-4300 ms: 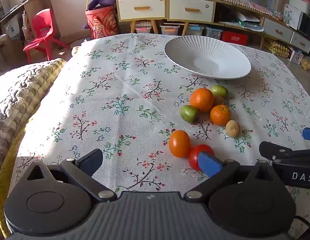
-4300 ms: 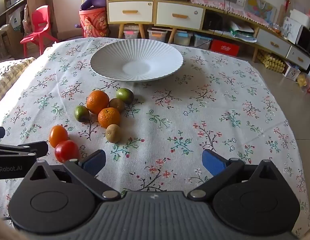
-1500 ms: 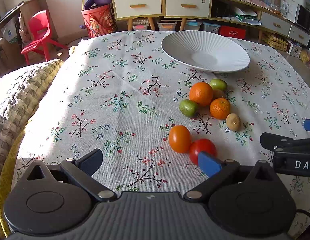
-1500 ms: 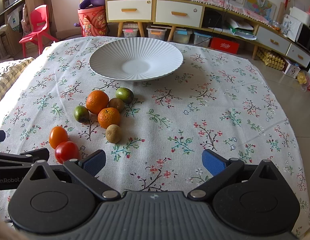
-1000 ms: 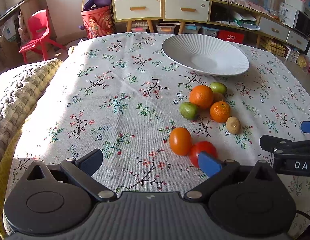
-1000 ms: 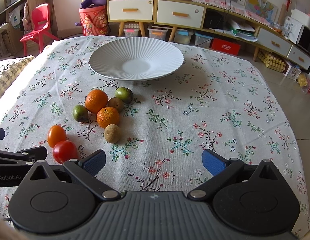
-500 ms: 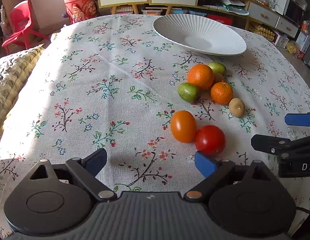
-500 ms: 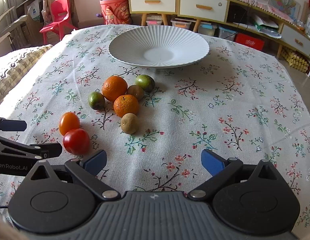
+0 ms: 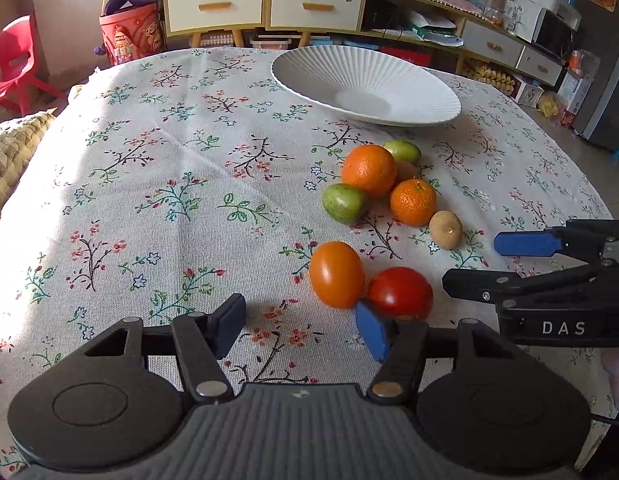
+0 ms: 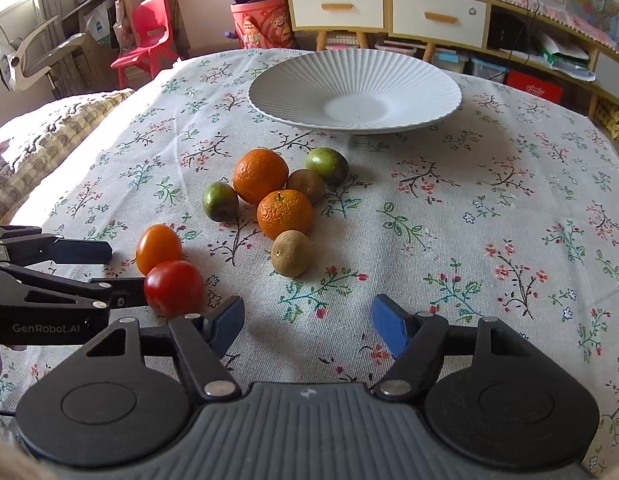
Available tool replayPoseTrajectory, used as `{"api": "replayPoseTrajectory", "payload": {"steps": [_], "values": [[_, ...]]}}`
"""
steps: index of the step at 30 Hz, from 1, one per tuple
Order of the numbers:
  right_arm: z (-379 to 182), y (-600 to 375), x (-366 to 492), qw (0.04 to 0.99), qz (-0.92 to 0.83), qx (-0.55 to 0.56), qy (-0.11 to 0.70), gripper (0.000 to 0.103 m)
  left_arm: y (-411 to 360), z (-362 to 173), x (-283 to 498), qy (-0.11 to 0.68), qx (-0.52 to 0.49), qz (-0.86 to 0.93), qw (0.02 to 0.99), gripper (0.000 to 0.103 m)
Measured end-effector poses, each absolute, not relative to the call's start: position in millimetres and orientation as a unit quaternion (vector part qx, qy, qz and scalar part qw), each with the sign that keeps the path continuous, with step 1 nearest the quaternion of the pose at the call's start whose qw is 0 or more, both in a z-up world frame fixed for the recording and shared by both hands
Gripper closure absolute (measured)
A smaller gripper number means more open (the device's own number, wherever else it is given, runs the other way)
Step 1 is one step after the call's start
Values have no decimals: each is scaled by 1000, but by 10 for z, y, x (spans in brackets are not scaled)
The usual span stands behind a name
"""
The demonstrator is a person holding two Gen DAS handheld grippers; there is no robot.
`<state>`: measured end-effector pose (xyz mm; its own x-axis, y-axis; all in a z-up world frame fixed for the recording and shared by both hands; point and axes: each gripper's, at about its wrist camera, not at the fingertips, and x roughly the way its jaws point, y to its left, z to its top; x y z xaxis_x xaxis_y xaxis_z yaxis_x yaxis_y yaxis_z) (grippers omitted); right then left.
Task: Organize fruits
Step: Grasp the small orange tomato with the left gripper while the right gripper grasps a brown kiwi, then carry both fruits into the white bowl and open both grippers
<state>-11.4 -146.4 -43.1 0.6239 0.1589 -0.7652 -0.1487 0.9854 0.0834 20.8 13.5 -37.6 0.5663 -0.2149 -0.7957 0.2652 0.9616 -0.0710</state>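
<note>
Several fruits lie on the flowered cloth in front of an empty white ribbed plate (image 9: pixel 293 80): an orange tomato (image 9: pixel 336 274), a red tomato (image 9: pixel 401 292), two oranges (image 9: pixel 368 170), green fruits (image 9: pixel 343 203) and a brown kiwi (image 9: pixel 445 229). My left gripper (image 9: pixel 301 330) hovers just short of the two tomatoes. Its jaws are closing with nothing between them, and its right pad sits just in front of the red tomato. My right gripper (image 10: pixel 309 328) is near the kiwi (image 10: pixel 291 253), jaws closing over bare cloth.
A woven cushion (image 10: pixel 49 136) lies off the table's left edge. Behind the table are a low cabinet with drawers (image 10: pixel 385 12), a red chair (image 10: pixel 149 36) and a red bucket (image 10: pixel 265 24). Bare cloth spreads left of the fruits and on the table's right side.
Both grippers' jaws have narrowed from wide open. Both views have tilted down and come closer to the fruits, which look larger.
</note>
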Motion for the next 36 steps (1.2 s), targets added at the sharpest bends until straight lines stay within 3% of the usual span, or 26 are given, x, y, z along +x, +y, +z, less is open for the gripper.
{"api": "replayPoseTrajectory", "payload": {"steps": [10,19,36], "values": [[-446,-1428,-65,912,101,-19,396,62,121,-384,265,433,-5,-168,886,88],[-451,-1411,-9,916,111,-15,385,82,126,-379,276,427,-14,-162,890,90],[-274,-1426,-8,918,109,-4,380,82,148,-290,306,421,-21,-152,894,92]]}}
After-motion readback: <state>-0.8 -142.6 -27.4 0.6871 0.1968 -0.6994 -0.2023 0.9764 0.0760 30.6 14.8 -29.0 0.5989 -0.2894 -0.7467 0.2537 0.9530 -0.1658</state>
